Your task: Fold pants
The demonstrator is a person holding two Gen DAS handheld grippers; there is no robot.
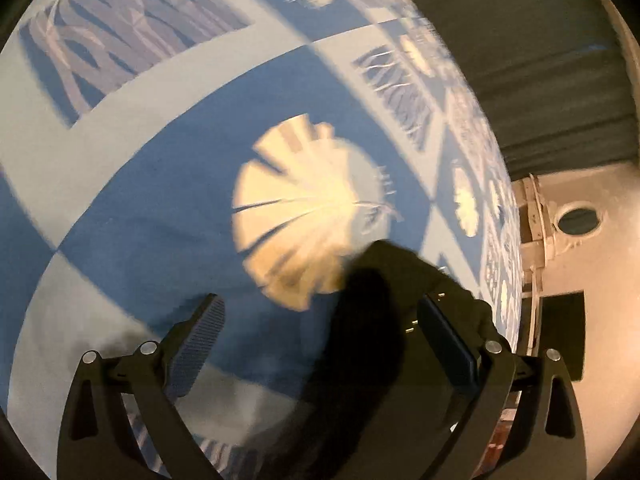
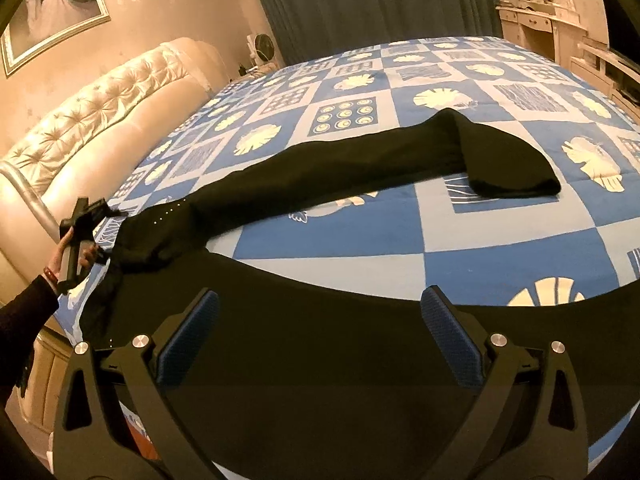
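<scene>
Black pants on bed, long axis 8-to-2 o'clock in right view. Left tongs spread, fabric bunched between fingers, not pinched. Right tongs spread, empty, over near waist edge; left nearer.

Matt black cloth pants on smooth printed cotton-like bedspread.

A bed with a blue and white patchwork cover of pale leaf prints fills the room. At left stands a cream tufted headboard, with a framed picture on the beige wall above. Dark curtains hang at the far side; a cream dresser with an oval mirror stands far right. Warm, dim light.
</scene>
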